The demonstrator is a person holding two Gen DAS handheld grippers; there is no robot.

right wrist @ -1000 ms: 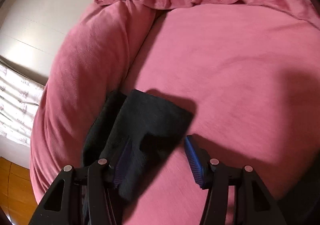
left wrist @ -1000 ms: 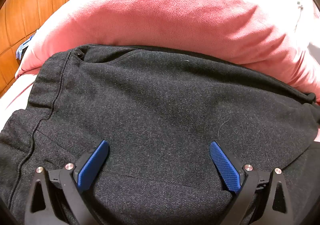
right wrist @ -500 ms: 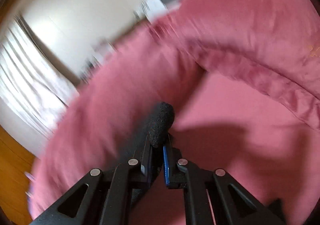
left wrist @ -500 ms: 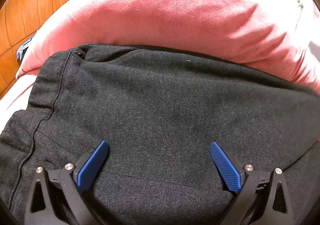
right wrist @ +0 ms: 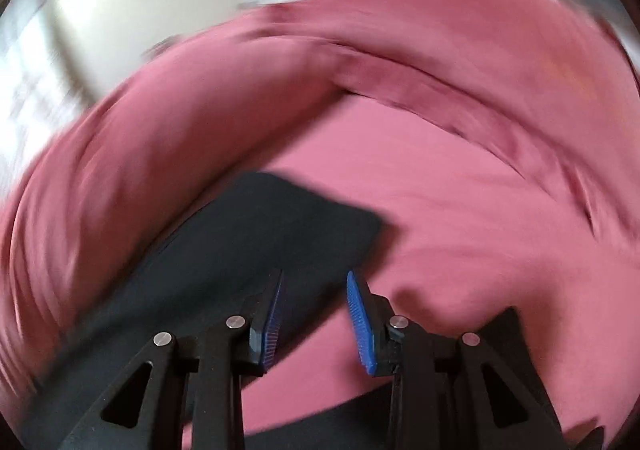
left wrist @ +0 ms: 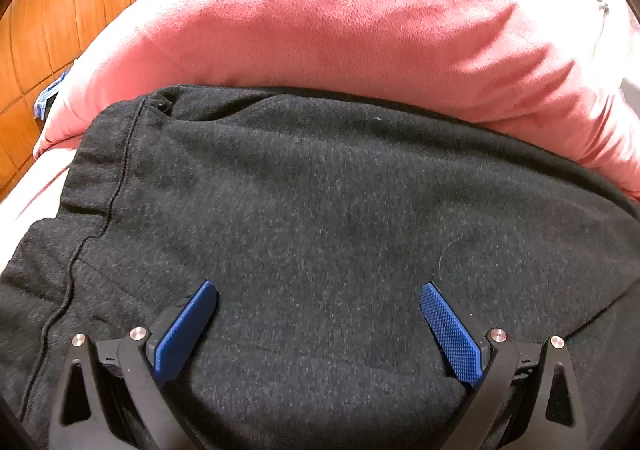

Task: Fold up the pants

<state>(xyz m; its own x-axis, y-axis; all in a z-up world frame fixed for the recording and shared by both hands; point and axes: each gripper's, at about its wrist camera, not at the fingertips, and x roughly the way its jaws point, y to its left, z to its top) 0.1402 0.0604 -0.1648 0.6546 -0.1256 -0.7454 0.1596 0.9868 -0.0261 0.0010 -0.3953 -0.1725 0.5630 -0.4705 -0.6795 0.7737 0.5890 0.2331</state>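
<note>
Dark grey pants [left wrist: 320, 234] lie spread on a pink bed and fill most of the left wrist view, with a seam down their left side. My left gripper [left wrist: 318, 292] is open wide, its blue pads resting just over the cloth and holding nothing. In the blurred right wrist view, a dark end of the pants [right wrist: 256, 238] lies flat on the pink cover. My right gripper [right wrist: 314, 280] is partly open above that end's near edge, with nothing between its pads.
A thick pink duvet roll [left wrist: 340, 34] rises just behind the pants. It also shows in the right wrist view [right wrist: 120, 154], curving along the left. A wooden floor [left wrist: 48, 34] lies beyond the bed's left edge. The pink sheet [right wrist: 460, 218] stretches right.
My right gripper shut on the pant end and lifted it half a second ago. It has now opened and the cloth lies flat on the bed. The left gripper has not moved.
</note>
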